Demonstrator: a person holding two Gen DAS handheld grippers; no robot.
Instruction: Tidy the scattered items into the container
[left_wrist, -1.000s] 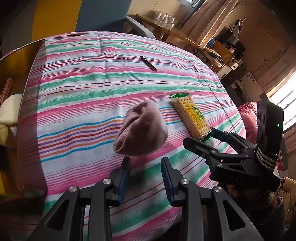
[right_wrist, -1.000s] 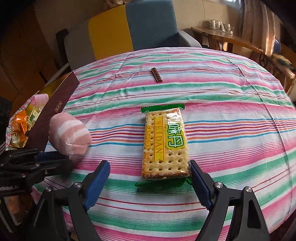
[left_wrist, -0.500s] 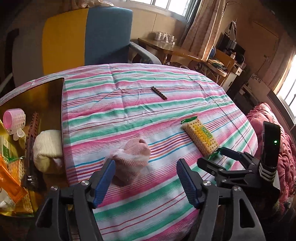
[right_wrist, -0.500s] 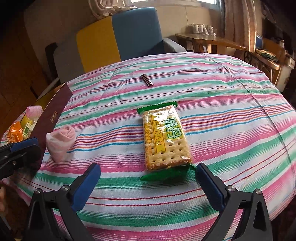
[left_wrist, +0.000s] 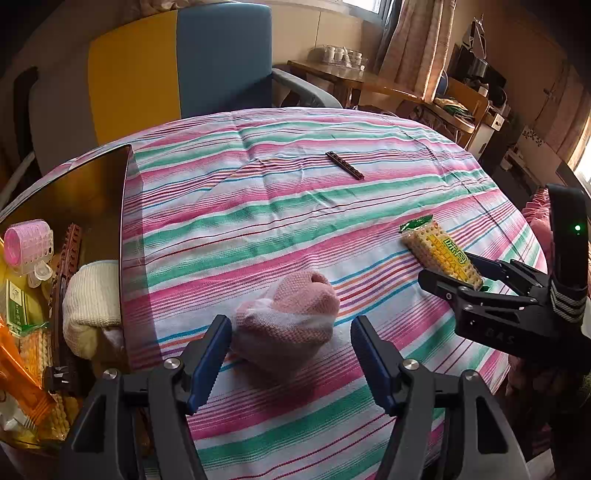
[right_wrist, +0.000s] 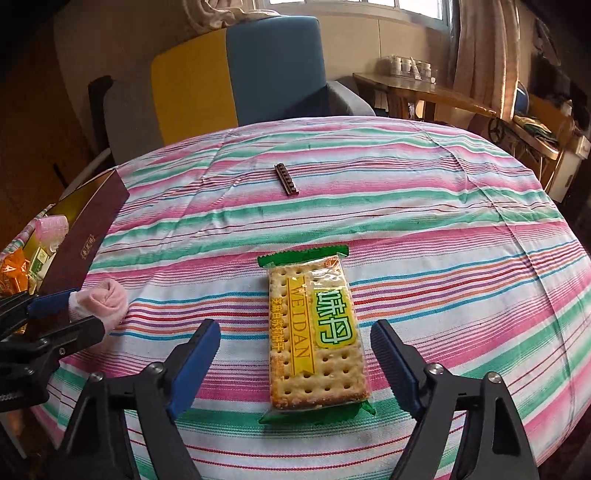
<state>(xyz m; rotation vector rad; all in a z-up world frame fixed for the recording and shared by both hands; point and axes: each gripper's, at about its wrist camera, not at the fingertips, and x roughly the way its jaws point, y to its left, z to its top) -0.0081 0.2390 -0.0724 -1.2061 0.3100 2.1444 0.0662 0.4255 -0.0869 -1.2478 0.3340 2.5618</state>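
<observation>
Rolled pink knit sock (left_wrist: 291, 321) lies on the striped-cloth counter (left_wrist: 295, 206), just right of the open brown box with gold lining (left_wrist: 122, 236). My left gripper (left_wrist: 291, 347) is wide open, low and level; sock sits between the blue pads (left_wrist: 212, 354), left pad about touching it, nothing gripped. Clear-wrapped cracker pack with green ends (right_wrist: 314, 339) lies flat to the right of the sock. My right gripper (right_wrist: 295, 354) is also wide open, tilted down, straddling the pack's near end, pads apart from it. Dark studded brick strip (right_wrist: 286, 179) lies further back. Box holds a pink hair roller (left_wrist: 27, 242), a cream knit roll (left_wrist: 92, 299), snack packs.
</observation>
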